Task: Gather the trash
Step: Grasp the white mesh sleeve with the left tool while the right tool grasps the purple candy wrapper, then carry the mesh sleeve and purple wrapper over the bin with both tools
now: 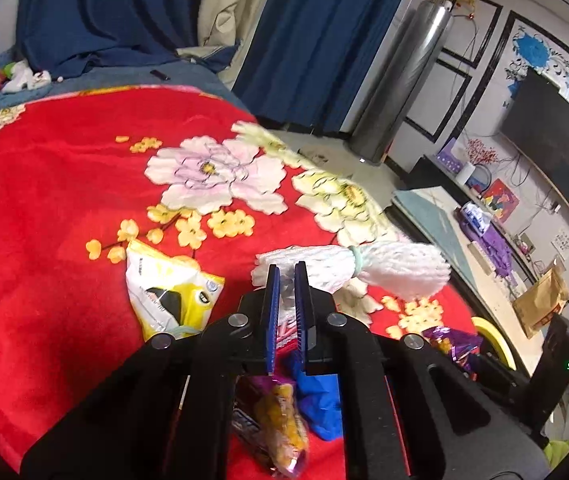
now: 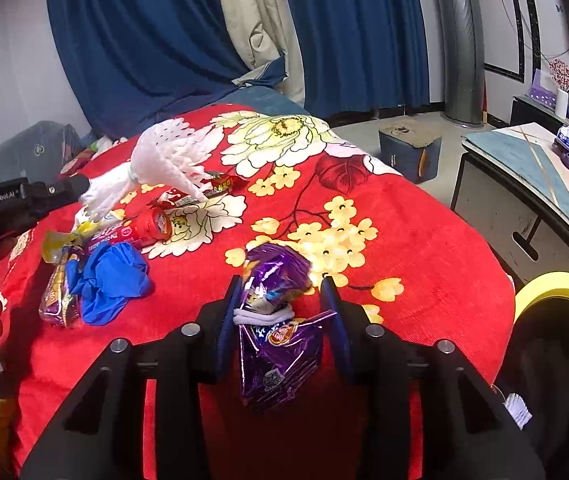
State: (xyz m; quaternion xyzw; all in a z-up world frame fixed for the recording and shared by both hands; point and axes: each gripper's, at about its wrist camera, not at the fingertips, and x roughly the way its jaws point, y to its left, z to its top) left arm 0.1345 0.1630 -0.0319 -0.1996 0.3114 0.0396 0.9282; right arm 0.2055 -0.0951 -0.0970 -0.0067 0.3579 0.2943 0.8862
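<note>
My left gripper (image 1: 287,268) is shut on one end of a white foam net sleeve (image 1: 364,266) tied with a pale green band, and holds it above the red floral blanket (image 1: 44,208). It also shows lifted in the right wrist view (image 2: 160,160). My right gripper (image 2: 282,284) is open, its jaws on either side of a purple snack bag (image 2: 276,336) tied with a white band. A blue glove (image 2: 108,276), a purple-yellow wrapper (image 2: 54,296), a red tube (image 2: 146,228) and a red wrapper (image 2: 220,184) lie on the blanket. A yellow-white bag (image 1: 168,292) lies left of my left gripper.
A yellow-rimmed black bin (image 2: 556,320) stands at the blanket's right edge. A low cabinet (image 2: 524,184) with clutter stands to the right. Blue curtains (image 2: 144,40) hang behind. A small blue stool (image 2: 408,148) stands on the floor.
</note>
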